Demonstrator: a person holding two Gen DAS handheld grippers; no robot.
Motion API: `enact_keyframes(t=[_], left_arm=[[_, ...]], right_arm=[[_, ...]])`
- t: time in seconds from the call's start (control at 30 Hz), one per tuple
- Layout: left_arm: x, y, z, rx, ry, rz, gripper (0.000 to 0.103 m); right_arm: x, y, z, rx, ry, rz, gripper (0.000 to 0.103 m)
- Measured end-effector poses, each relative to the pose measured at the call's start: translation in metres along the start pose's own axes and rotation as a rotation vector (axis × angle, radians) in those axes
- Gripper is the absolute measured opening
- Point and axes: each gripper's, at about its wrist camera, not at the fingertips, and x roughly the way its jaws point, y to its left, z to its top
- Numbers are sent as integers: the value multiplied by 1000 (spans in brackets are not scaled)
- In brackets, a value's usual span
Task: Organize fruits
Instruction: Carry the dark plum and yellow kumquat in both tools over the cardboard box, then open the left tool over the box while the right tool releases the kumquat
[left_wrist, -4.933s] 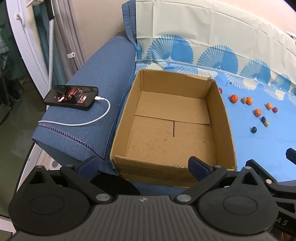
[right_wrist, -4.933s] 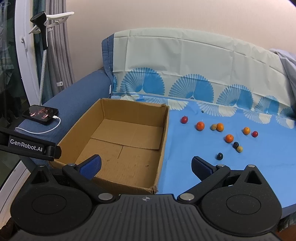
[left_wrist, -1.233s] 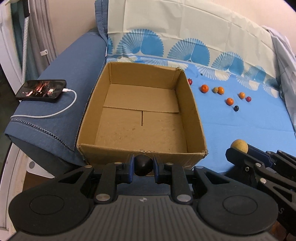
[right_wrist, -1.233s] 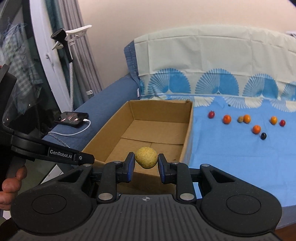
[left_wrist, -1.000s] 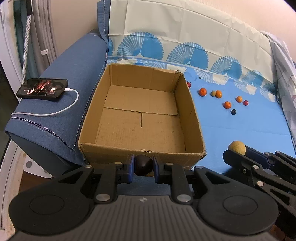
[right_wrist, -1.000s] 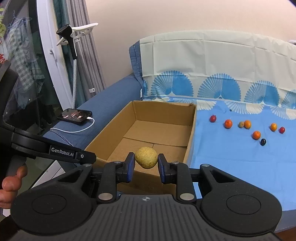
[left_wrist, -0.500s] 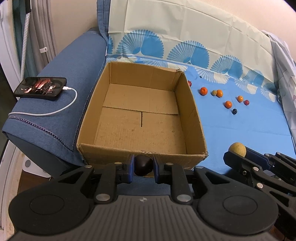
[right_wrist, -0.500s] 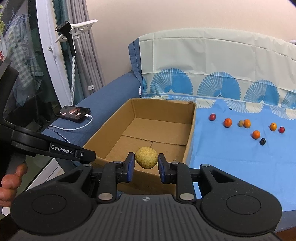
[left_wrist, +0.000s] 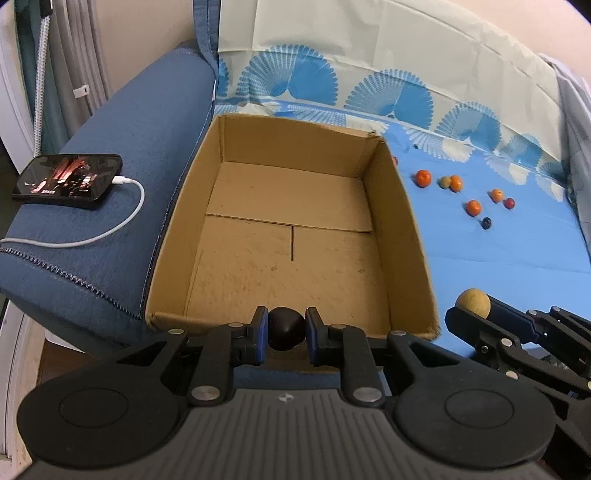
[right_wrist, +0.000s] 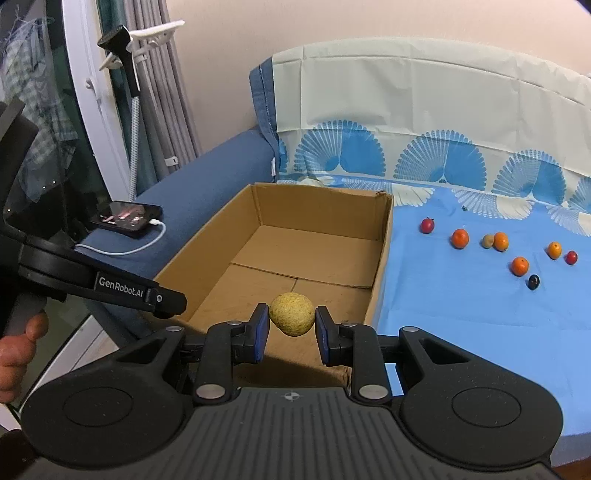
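Observation:
My left gripper (left_wrist: 284, 330) is shut on a dark round fruit (left_wrist: 285, 328) and holds it over the near wall of the empty cardboard box (left_wrist: 410, 236). My right gripper (right_wrist: 291, 320) is shut on a yellow round fruit (right_wrist: 291, 313) at the box's (right_wrist: 380, 266) near right corner; it also shows in the left wrist view (left_wrist: 472, 302). Several small orange, red and dark fruits (right_wrist: 520, 266) lie on the blue cloth right of the box, seen too in the left wrist view (left_wrist: 472, 207).
A phone (left_wrist: 68, 181) on a white cable (left_wrist: 110, 232) lies on the blue sofa arm left of the box. The cloth-covered backrest (right_wrist: 424, 122) rises behind. The left gripper's body (right_wrist: 99, 282) juts in at the left of the right wrist view.
Both grippers were open and empty 4.9 s ago; each now holds a fruit. Over the last second both have edged forward toward the box's near wall, still shut on their fruits.

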Motion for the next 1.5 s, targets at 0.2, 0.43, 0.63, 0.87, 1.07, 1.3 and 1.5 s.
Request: enact_keyframes(t=[0.2, 0.43, 0.63, 0.87, 1.07, 1.3, 1.5], left_arm=[[35, 6, 25, -10, 19, 26, 23], [75, 12, 48, -7, 50, 34, 23], [110, 15, 53, -3, 94, 53, 23], [143, 21, 46, 11, 148, 84, 23], [155, 23, 41, 30, 164, 105, 25], [123, 22, 47, 15, 28, 66, 103], [96, 28, 33, -21, 69, 85, 103]], right_arm=[[42, -7, 11, -7, 35, -15, 28], [89, -9, 18, -30, 78, -21, 28], [118, -12, 16, -40, 122, -29, 28], [138, -11, 7, -62, 175, -29, 28], [145, -6, 7, -102, 189, -33, 29], [123, -4, 14, -148, 92, -77, 85], [86, -4, 12, -65, 103, -98, 96]])
